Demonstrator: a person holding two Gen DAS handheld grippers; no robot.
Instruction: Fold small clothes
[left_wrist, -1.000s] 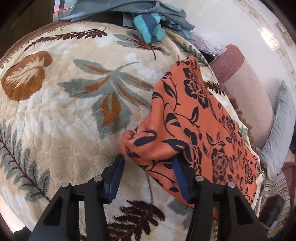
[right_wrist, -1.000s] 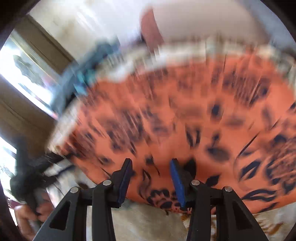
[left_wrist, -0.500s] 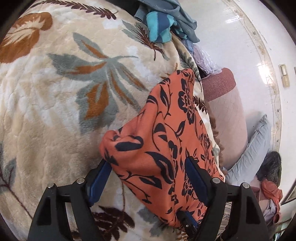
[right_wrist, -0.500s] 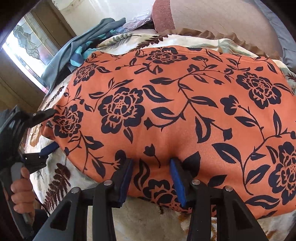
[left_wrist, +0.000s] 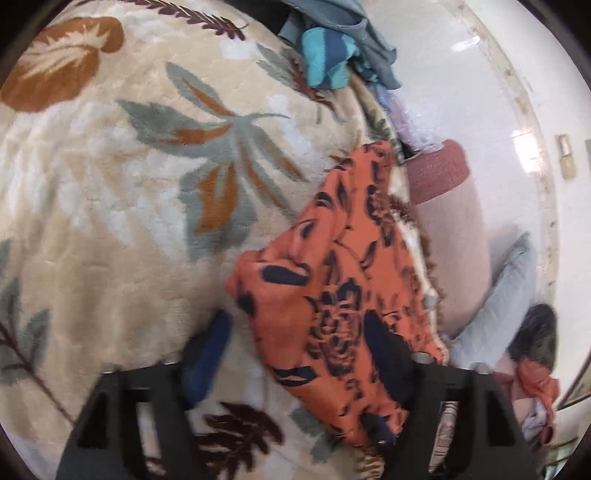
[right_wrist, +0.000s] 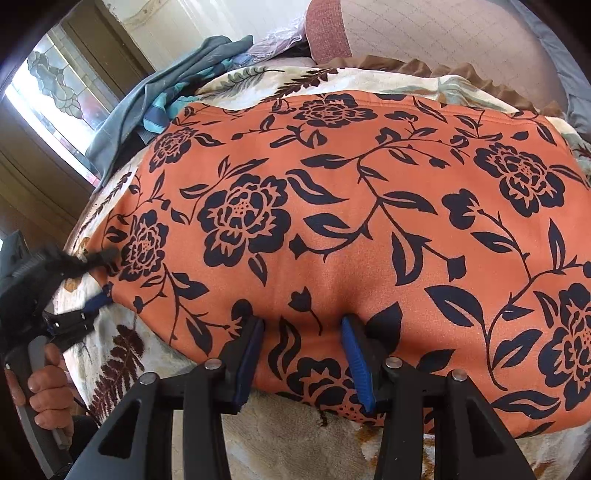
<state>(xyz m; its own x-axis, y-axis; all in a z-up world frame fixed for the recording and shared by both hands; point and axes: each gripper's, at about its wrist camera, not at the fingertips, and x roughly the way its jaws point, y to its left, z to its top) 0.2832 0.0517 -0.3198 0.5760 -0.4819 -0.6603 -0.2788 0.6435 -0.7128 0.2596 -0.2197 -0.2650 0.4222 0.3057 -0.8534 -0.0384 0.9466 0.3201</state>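
Bed with cream leaf-print fleece blanket (left_wrist: 110, 206): orange black-floral garment (right_wrist: 351, 221) spread flat, unfolded; left hand-held gripper (left_wrist: 295, 350) and right hand-held gripper (right_wrist: 303, 343) both spread, straddling its edge.

**No readable text**

Checked both my wrist views: no lettering, labels, brands or numbers I can read. Only prints show: dark flowers on the orange cloth (right_wrist: 369, 221), leaves on the beige blanket (left_wrist: 110, 184).
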